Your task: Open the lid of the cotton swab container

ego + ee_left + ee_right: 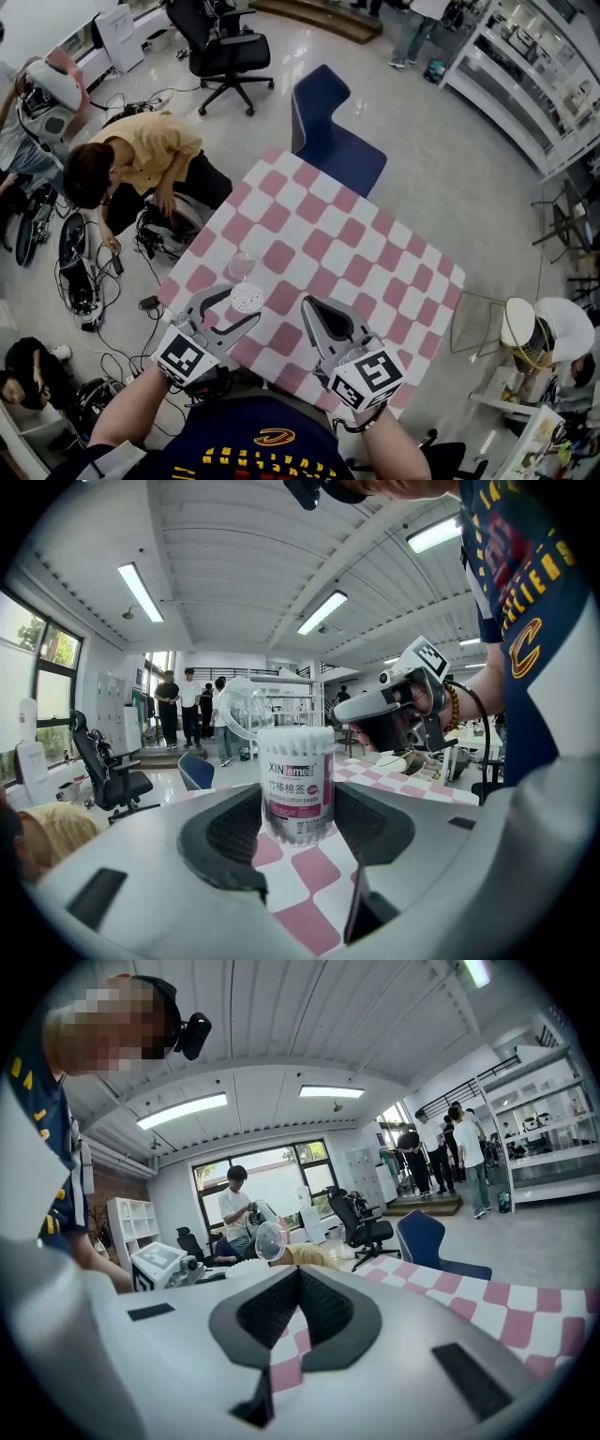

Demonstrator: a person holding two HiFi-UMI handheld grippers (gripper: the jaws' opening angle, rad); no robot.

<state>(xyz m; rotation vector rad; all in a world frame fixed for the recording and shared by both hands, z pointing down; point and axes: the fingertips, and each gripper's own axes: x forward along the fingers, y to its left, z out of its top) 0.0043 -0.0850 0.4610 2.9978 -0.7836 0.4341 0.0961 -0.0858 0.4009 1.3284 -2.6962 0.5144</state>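
The cotton swab container (247, 298) stands upright near the front left edge of the pink-and-white checked table (375, 272). Its clear hinged lid (241, 266) is flipped back and open, so the white swab tips show. My left gripper (245, 306) is shut on the container's sides; in the left gripper view the labelled container (297, 785) fills the gap between the pads, with the lid (246, 708) raised behind it. My right gripper (315, 309) hovers just right of the container, shut and empty. The right gripper view shows its jaws (298, 1283) pressed together and the lid (270, 1239) beyond them.
A blue chair (328, 141) stands at the table's far corner and a black office chair (225, 52) further back. A person (131, 159) crouches on the floor left of the table among cables. Another person (553, 328) sits at the right, near shelving (534, 66).
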